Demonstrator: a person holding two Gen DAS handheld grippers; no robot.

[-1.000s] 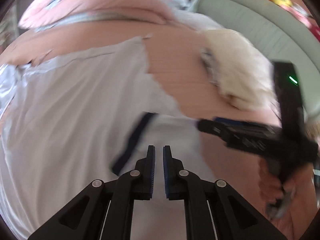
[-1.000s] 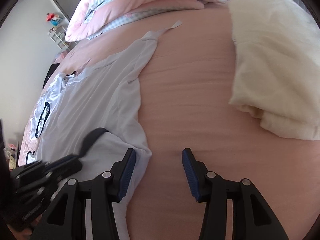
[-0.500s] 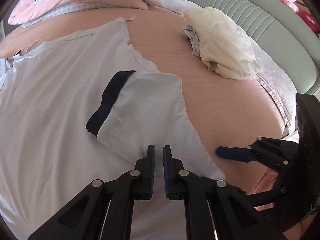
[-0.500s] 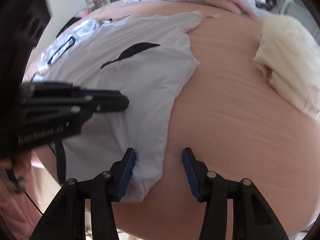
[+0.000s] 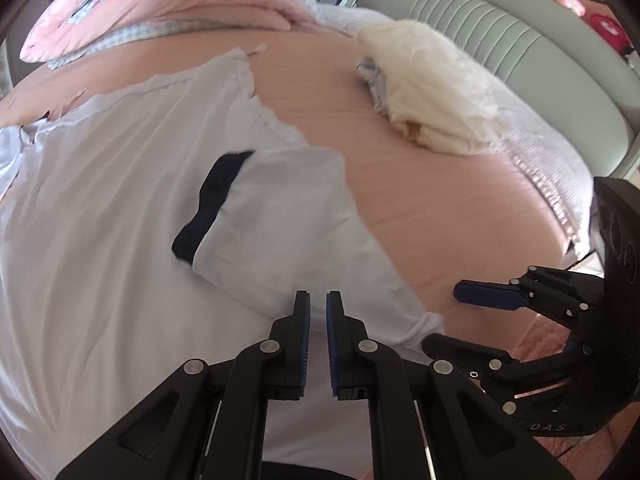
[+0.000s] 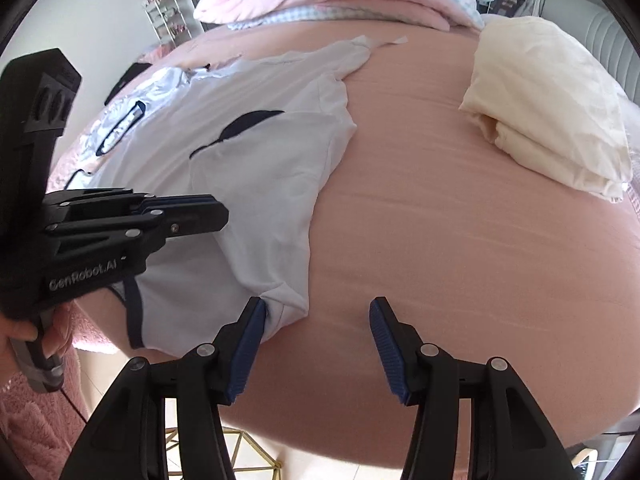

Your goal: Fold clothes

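Right gripper [image 6: 316, 344] is opening wide, empty, at the shoulder corner of the white shirt [image 5: 120, 260] that is lying on the pink bed [image 6: 440, 240]; left gripper [image 5: 318, 340], jaws nearly together, is holding nothing. Sleeve [image 5: 272, 216] is lying folded in; smoothing next.

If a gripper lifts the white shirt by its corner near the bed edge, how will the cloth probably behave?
The white shirt is probably floppy: its folded sleeve lies limp and creased, so the rest would hang and drag. It looks thin and light, so lifting should be easy. On the smooth pink sheet it may slide when pushed, bunching rather than moving as one piece.
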